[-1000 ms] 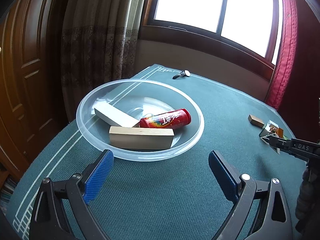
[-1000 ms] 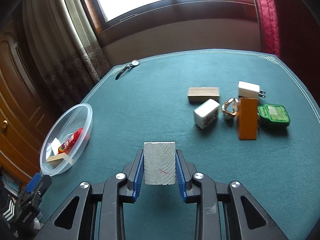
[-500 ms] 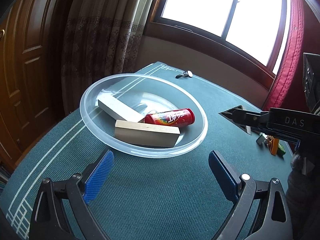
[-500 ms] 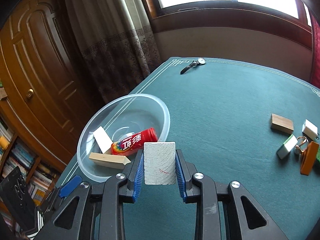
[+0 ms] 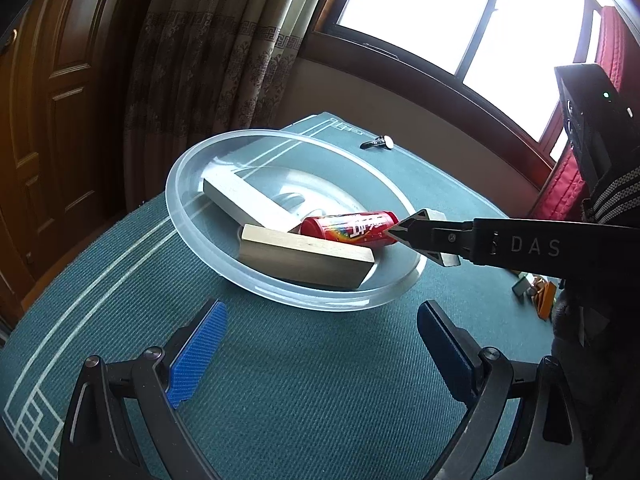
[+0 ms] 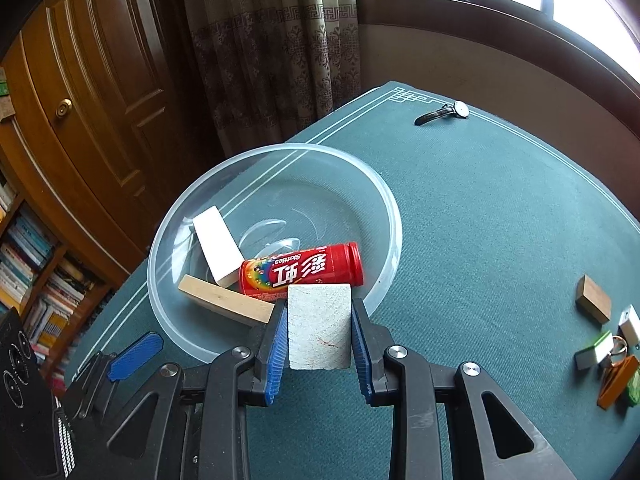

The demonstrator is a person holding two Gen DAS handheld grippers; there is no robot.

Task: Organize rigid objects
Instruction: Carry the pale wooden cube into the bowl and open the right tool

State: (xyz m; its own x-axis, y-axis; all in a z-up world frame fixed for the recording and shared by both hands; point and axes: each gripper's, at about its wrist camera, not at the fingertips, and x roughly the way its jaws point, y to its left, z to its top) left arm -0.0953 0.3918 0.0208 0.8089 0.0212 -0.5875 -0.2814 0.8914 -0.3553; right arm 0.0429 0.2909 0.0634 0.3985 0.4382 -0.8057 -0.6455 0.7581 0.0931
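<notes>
From the left wrist view, the left gripper point(image 5: 320, 356) hangs low over the green table point(image 5: 304, 392), its blue-padded jaws spread wide with nothing between them. Just ahead sits the clear plastic bowl point(image 5: 192, 236), and lying in it are a white block point(image 5: 244, 200), a pale wooden block point(image 5: 308, 256) and a red candy tube point(image 5: 352, 228) on its side. The right gripper point(image 5: 416, 236) reaches in from the right above the bowl's near-right rim. A wristwatch point(image 5: 378, 143) lies far back near the table's edge, and a few small items point(image 5: 536, 288) cluster at the right, partly hidden.

From the right wrist view, the right gripper point(image 6: 319, 332) has its jaws clamped on a grey stone-like block point(image 6: 319, 326), held just over the bowl's point(image 6: 388, 216) near rim. Beyond it the red tube point(image 6: 304, 270) lies across the bowl, touching the white block point(image 6: 216, 248); the wooden block point(image 6: 224, 304) leans against the near wall. One blue pad of the left gripper point(image 6: 136, 354) shows low at the left. On the table point(image 6: 500, 220) at the right lie a brown wooden block point(image 6: 594, 300), a white plug point(image 6: 630, 328), a green-backed tile point(image 6: 596, 350) and an orange piece point(image 6: 616, 380), close together. The watch point(image 6: 444, 113) lies far back.
</notes>
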